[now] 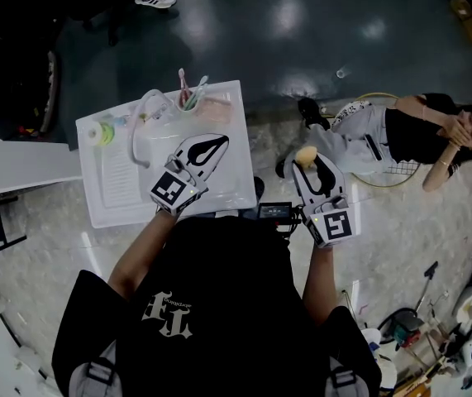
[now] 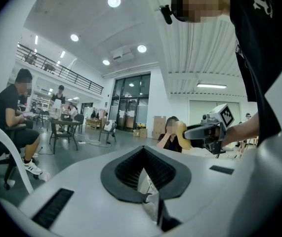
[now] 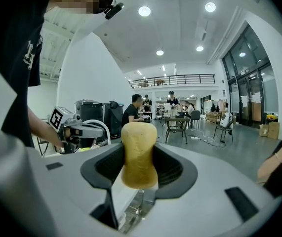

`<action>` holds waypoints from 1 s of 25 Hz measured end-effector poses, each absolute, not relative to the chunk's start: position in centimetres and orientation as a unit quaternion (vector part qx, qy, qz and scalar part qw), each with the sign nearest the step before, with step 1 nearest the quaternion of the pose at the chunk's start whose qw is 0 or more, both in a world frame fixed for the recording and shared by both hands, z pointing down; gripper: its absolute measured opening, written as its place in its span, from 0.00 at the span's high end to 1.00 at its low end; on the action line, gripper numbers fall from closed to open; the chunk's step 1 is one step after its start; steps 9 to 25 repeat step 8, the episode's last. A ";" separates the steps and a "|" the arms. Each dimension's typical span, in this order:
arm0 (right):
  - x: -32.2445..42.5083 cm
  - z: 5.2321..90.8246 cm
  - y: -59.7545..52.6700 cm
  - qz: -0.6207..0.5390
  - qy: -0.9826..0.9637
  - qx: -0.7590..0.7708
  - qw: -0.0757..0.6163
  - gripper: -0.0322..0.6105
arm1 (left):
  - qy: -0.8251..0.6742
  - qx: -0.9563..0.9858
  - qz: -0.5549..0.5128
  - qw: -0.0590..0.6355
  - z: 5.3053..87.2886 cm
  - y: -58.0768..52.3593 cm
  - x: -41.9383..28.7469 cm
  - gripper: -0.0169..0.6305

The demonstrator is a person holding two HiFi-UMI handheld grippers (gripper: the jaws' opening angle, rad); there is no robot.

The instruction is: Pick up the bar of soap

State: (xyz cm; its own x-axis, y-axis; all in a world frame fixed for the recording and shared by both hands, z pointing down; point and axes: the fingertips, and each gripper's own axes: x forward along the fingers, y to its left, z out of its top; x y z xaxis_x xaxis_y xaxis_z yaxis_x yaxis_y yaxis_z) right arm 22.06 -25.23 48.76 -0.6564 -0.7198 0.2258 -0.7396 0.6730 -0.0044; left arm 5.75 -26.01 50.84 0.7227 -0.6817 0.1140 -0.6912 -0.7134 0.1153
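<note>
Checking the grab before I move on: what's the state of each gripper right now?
Left gripper: fingers closed, holding nothing.
Right gripper: fingers closed on the bar of soap.

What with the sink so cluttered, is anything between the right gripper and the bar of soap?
Nothing visible does. The right gripper has its jaws closed directly on the bar of soap, with nothing between them. It holds the soap in the air, off to the right of the sink.

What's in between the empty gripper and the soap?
Nothing stands there. The head view shows only the sink's rim and bare floor under the gap between the left gripper and the bar of soap.
</note>
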 end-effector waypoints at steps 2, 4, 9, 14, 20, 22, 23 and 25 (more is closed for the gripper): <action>22.1 48.7 -25.1 0.048 -0.909 0.402 0.104 0.66 | -0.371 0.925 0.038 0.077 51.1 -25.9 5.7 0.96; 22.1 48.7 -25.1 0.048 -0.909 0.402 0.104 0.66 | -0.370 0.925 0.034 0.076 51.0 -25.8 5.8 0.96; 22.1 48.8 -25.1 0.047 -0.909 0.402 0.103 0.66 | -0.371 0.926 0.024 0.074 50.5 -25.8 6.1 0.96; 22.1 48.8 -25.1 0.047 -0.909 0.402 0.103 0.66 | -0.371 0.926 0.024 0.074 50.5 -25.8 6.1 0.96; 22.1 48.8 -25.1 0.047 -0.909 0.402 0.103 0.66 | -0.371 0.926 0.024 0.074 50.5 -25.8 6.1 0.96; 22.1 48.8 -25.1 0.047 -0.909 0.402 0.103 0.66 | -0.371 0.926 0.024 0.074 50.5 -25.8 6.1 0.96; 22.1 48.8 -25.1 0.047 -0.909 0.402 0.103 0.66 | -0.371 0.926 0.024 0.074 50.5 -25.8 6.1 0.96; 22.1 48.8 -25.1 0.047 -0.909 0.402 0.103 0.66 | -0.371 0.926 0.024 0.074 50.5 -25.8 6.1 0.96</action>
